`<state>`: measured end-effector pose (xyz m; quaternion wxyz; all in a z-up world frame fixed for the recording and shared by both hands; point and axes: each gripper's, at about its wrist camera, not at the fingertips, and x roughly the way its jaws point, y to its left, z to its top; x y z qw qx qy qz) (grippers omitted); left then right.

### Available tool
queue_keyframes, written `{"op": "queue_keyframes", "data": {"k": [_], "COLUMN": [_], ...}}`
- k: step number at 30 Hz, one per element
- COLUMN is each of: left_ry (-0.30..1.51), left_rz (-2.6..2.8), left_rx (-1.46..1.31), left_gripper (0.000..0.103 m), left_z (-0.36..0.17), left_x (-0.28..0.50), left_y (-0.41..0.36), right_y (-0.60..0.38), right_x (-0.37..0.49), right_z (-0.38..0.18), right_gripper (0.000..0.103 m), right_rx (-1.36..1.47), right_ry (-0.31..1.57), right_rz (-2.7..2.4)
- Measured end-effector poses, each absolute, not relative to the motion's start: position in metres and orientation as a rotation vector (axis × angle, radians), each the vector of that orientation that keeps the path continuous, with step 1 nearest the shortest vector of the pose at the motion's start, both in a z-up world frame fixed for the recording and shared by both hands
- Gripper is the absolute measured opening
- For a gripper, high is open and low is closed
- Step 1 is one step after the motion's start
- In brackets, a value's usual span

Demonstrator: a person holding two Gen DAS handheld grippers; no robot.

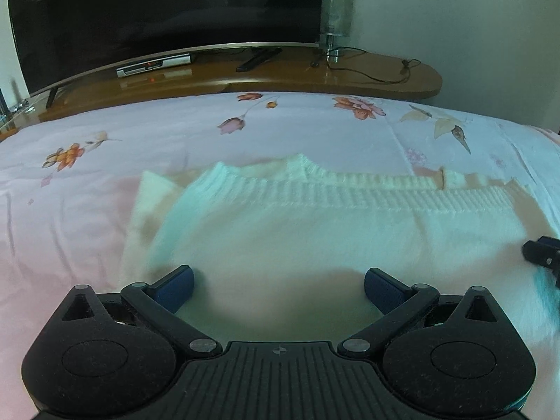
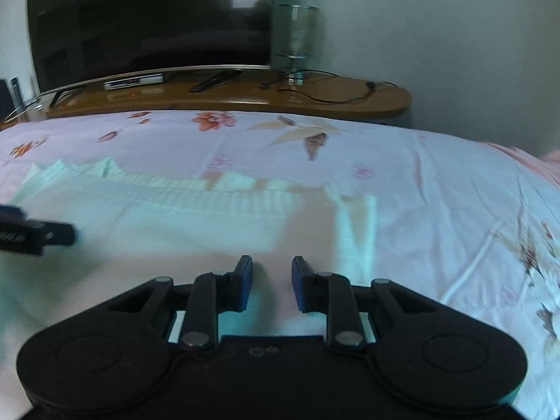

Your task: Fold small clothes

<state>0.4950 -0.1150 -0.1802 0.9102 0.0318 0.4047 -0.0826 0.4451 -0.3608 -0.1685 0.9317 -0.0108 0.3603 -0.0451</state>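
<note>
Lying flat on a pink bedspread [image 1: 315,129] with flowers on it, a white knitted sweater [image 1: 315,231] is seen in both views. In the left wrist view, the sweater fills the middle, and its ribbed edge [image 1: 350,192] runs across toward 12 o'clock. A folded part of the sweater is seen at about 9 o'clock, where a lighter layer sticks out from under the top layer. The left gripper [image 1: 279,285] is held low over the near part of the sweater, and its two blue pads [image 1: 178,285] are spread wide apart with nothing between them. Whether the pads touch the cloth cannot be told. A dark bit of the right gripper [image 1: 542,255] is seen at 3 o'clock, at the edge of the sweater. In the right wrist view, the sweater [image 2: 157,231] is spread from 9 o'clock to the middle, and its right edge is folded up near 1 o'clock. The right gripper [image 2: 272,281] is seen over the near edge of the sweater, with its blue pads [image 2: 245,280] set apart by a small gap and nothing pinched. The tip of the left gripper [image 2: 38,236] pokes in at 9 o'clock, and it looks blurry. Behind the bed, toward 12 o'clock, a wooden shelf [image 1: 350,77] is seen with a big dark TV [image 1: 164,10], a small silver box [image 1: 154,64], a lamp with a clear shade [image 1: 337,10] and a black cable [image 1: 378,70] on it.
</note>
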Motion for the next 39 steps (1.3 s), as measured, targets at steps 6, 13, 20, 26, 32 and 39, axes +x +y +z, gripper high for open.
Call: {"op": "queue_keyframes", "data": {"k": [6,13,20,26,32,39], "left_ry": [0.846,0.849,0.881,0.891,0.989,1.000], "left_rz": [-0.170,-0.226,-0.214,-0.141,-0.139,-0.169], "left_rx": [0.042,0.023,0.019,-0.080,-0.171,-0.299], "left_gripper": [0.103,0.103,0.103,0.103,0.103,0.103], "left_z": [-0.169,-0.159,-0.163,-0.160,-0.173,-0.187], "left_x": [0.471,0.435,0.419,0.416,0.414,0.399], "left_y": [-0.097,-0.089,-0.070,-0.025,0.001,0.008], "right_y": [-0.363,-0.318,-0.296,-0.284,-0.277,-0.265], "right_x": [0.417,0.366,0.344,0.343,0.351,0.358], "right_z": [-0.150,-0.136,-0.140,-0.137,-0.137,-0.142], "right_gripper": [0.029,0.030,0.031,0.040,0.045,0.046], "right_rx": [0.083,0.065,0.082,0.078,0.077,0.064], "right_ry": [0.731,0.719,0.752,0.761,0.763,0.764], "right_rz": [-0.116,-0.032,0.003,0.045,0.083,0.141]}}
